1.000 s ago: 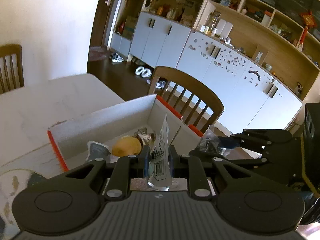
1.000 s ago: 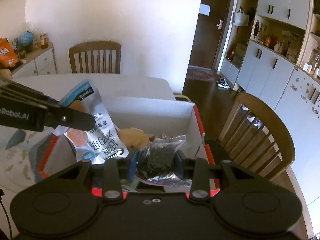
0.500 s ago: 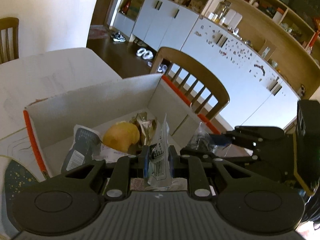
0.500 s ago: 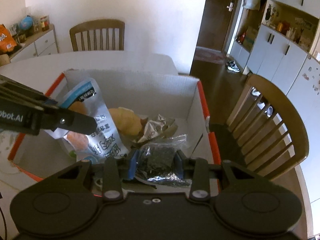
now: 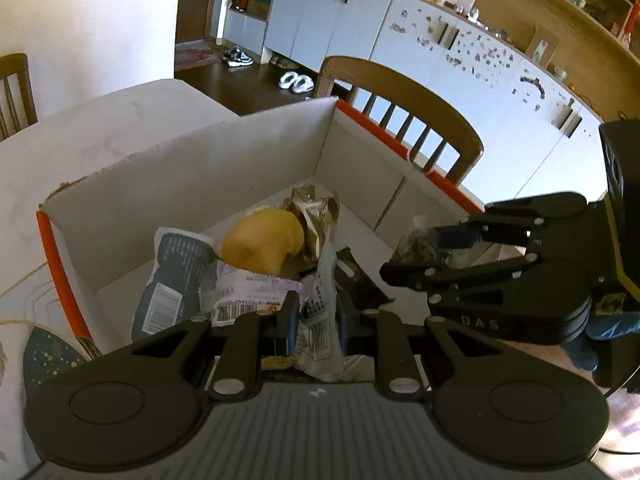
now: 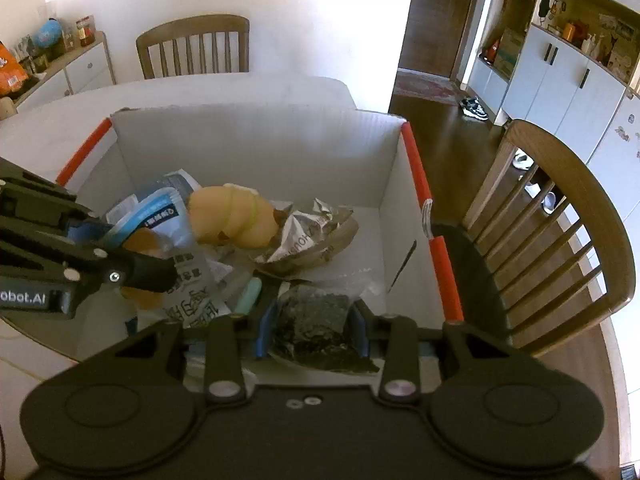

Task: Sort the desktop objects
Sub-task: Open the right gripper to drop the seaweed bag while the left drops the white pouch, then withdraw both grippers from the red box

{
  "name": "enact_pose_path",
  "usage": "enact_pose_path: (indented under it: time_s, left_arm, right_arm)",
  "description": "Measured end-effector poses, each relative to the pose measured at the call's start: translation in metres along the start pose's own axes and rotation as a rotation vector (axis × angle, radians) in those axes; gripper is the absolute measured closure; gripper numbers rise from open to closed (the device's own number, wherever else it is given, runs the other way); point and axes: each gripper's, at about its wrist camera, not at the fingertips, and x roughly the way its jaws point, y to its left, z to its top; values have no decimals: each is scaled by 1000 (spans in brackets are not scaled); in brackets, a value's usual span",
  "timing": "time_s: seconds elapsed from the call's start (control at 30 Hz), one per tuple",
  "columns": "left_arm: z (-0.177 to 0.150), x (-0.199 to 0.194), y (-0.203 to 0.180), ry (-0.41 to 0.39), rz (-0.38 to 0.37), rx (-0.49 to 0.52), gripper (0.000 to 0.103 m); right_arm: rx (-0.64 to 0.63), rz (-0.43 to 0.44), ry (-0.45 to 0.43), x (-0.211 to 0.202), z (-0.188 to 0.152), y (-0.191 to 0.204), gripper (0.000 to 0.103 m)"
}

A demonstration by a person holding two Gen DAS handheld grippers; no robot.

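Note:
A white cardboard box (image 6: pixel 256 148) with orange rims stands on the table. In it lie a yellow bread-like piece (image 6: pixel 236 220), a crumpled foil wrapper (image 6: pixel 312 236) and a dark blue packet (image 5: pixel 172 280). My left gripper (image 5: pixel 316 312) is shut on a white and blue snack packet (image 5: pixel 320 292), held edge-on just above the box contents. My right gripper (image 6: pixel 312 316) is shut on a clear bag of dark flakes (image 6: pixel 312 304) over the box's near right corner. Each gripper shows in the other's view: the right gripper (image 5: pixel 412 252), the left gripper (image 6: pixel 152 248).
A wooden chair (image 6: pixel 560 240) stands close against the box's right side. A second chair (image 6: pixel 192 48) is at the table's far edge. The white table (image 5: pixel 100 120) stretches left of the box, with a dark blue mat (image 5: pixel 44 356) at its near corner.
Both grippers have sunk toward the box with their packets and tilted further down. The box contents now fill more of both views.

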Motion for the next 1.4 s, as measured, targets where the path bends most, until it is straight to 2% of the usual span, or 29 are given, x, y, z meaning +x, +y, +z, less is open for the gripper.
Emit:
enact_pose_path:
  time_s: [0.2, 0.33, 0.43, 0.5, 0.57, 0.6, 0.93, 1.3, 1.4]
  left_arm:
    - [2, 1, 2, 20, -2, 9, 85]
    - [-1, 2, 2, 35, 33, 31, 83]
    - [-2, 1, 3, 37, 39, 27, 79]
    - [-3, -1, 3, 37, 53, 37, 67]
    - [-3, -4, 3, 31, 59, 45, 32]
    - [-4, -7, 3, 25, 61, 44, 28]
    - [-8, -30, 2, -11, 70, 59, 28]
    - [-13, -55, 2, -50, 96, 70, 28]
    - [-15, -61, 1, -54, 92, 72, 21]
  right_arm:
    - [-2, 20, 16, 3, 0, -2, 61]
    - [4, 32, 4, -1, 0, -3, 49]
    - [8, 40, -4, -5, 0, -4, 46]
    - [8, 43, -8, -7, -1, -5, 45]
    - [11, 45, -13, -11, -2, -5, 45]
    - [14, 47, -17, -13, -2, -5, 45]
    - [24, 75, -56, -36, -4, -4, 39]
    - [28, 97, -102, -66, -4, 7, 39]
    - [34, 113, -119, -75, -4, 11, 38]
